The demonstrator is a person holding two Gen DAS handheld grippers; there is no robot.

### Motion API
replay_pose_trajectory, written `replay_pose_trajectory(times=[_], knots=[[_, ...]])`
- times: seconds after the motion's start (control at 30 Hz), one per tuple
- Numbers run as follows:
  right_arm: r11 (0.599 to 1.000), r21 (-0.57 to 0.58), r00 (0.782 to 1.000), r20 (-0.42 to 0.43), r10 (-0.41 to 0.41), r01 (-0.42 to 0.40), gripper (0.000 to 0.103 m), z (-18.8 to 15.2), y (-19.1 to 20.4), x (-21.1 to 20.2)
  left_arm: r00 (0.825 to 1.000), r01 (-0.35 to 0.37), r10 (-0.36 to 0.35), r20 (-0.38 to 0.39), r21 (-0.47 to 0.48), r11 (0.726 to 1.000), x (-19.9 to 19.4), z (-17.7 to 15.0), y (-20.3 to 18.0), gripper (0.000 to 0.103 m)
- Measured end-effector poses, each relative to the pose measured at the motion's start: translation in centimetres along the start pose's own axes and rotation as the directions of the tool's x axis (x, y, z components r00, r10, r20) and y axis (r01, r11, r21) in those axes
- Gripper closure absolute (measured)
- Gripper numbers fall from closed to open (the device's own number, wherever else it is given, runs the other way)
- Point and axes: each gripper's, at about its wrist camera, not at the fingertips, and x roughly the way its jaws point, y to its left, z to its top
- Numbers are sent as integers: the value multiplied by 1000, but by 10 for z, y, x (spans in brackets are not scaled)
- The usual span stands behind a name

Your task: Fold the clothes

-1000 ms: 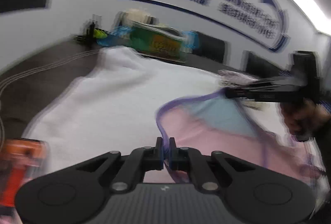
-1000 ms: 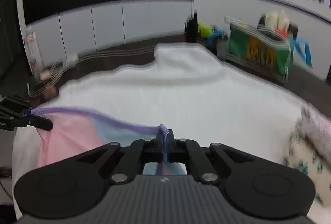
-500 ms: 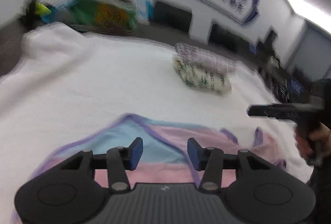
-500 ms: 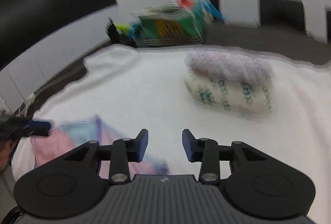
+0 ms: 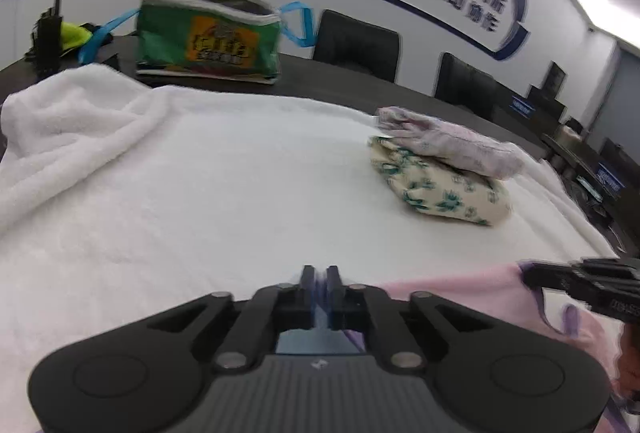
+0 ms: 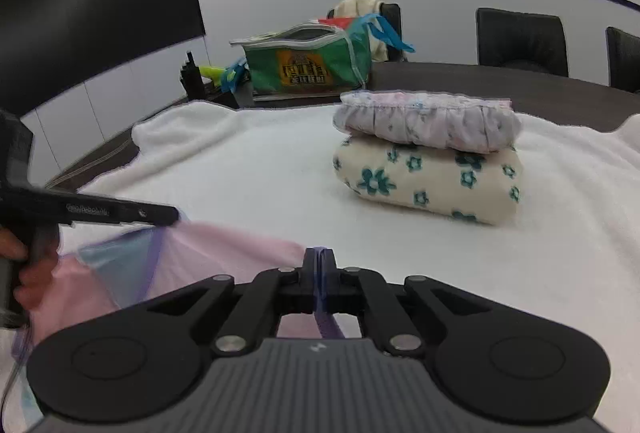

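A pink garment (image 5: 460, 287) with a light blue panel and purple trim lies on the white towel (image 5: 200, 173) at the near edge. My left gripper (image 5: 320, 273) has its jaws closing, with a fold of the blue and purple edge pinched between them. From the right wrist, the same garment (image 6: 224, 245) spreads left of my right gripper (image 6: 319, 257), whose jaws are closing on the purple trim. The left gripper (image 6: 168, 215) reaches in from the left at the garment's far corner. The right gripper (image 5: 532, 275) shows at the right edge of the left wrist view.
A folded stack, a lilac garment on a cream floral one (image 6: 424, 161), sits on the towel at the right (image 5: 440, 173). A green zipped bag (image 5: 208, 41) stands on the dark table behind. Black chairs (image 6: 520, 37) line the wall.
A second ago both grippers held the garment's trim. Half a second ago both stood open over it. Now both are closed on its edge again, turned toward the folded stack.
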Motion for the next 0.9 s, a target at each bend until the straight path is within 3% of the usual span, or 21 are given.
replay_pose_trajectory(times=[0.03, 0.07, 0.13, 0.2, 0.27, 0.37, 0.43, 0.47, 0.5, 0.57, 0.6, 0.63, 0.67, 0.7, 0.83, 0.9], knots=[[1000, 2, 999, -38, 9, -8, 83, 1, -2, -1, 999, -23, 23, -29, 10, 1000, 4, 0, 0, 84], [1000, 4, 1000, -15, -13, 13, 77, -2, -5, -17, 998, -29, 30, -47, 18, 999, 2, -1, 0, 82], [998, 12, 996, 63, -69, 69, 46, -12, -13, -56, 999, 33, -32, -37, 29, 999, -22, -1, -1, 79], [983, 90, 981, 96, -170, 162, 37, -33, -33, -100, 992, 126, -125, -16, 80, 989, -45, 7, -13, 55], [955, 156, 965, 37, -261, 252, 37, -56, -52, -119, 983, 184, -181, -35, 150, 971, -56, 10, -40, 51], [915, 232, 944, -63, -324, 330, 39, -83, -69, -123, 931, 360, -325, -163, 282, 889, -57, -7, -98, 52], [935, 180, 952, -25, -306, 305, 40, -97, -49, -139, 885, 458, -369, -286, 385, 801, -61, -37, -128, 57], [945, 148, 956, -1, -294, 291, 40, -103, -38, -148, 874, 481, -372, -313, 438, 760, -68, -55, -133, 60], [954, 116, 959, 23, -282, 277, 40, -110, -27, -157, 874, 482, -371, -313, 472, 738, -75, -71, -130, 60], [957, 70, 960, -15, -280, 281, 43, -124, -14, -154, 885, 464, -369, -283, 483, 742, -83, -92, -117, 57], [954, 53, 955, -34, -294, 295, 57, -129, -10, -148, 893, 449, -362, -268, 475, 756, -83, -99, -112, 58], [950, 36, 950, -53, -307, 310, 87, -135, -7, -142, 901, 430, -345, -261, 454, 780, -81, -103, -110, 60], [946, 43, 946, -62, -317, 320, 98, -137, -8, -139, 903, 424, -333, -271, 437, 793, -79, -107, -108, 77], [942, 29, 942, -48, -332, 334, 101, -138, -6, -145, 898, 432, -333, -287, 431, 792, -80, -109, -106, 100], [918, -61, 920, 25, -392, 392, 101, -143, 6, -182, 892, 436, -341, -297, 363, 824, -103, -117, -90, 103], [906, -111, 911, -11, -413, 409, 101, -152, 13, -190, 885, 446, -353, -303, 332, 831, -111, -125, -80, 103]])
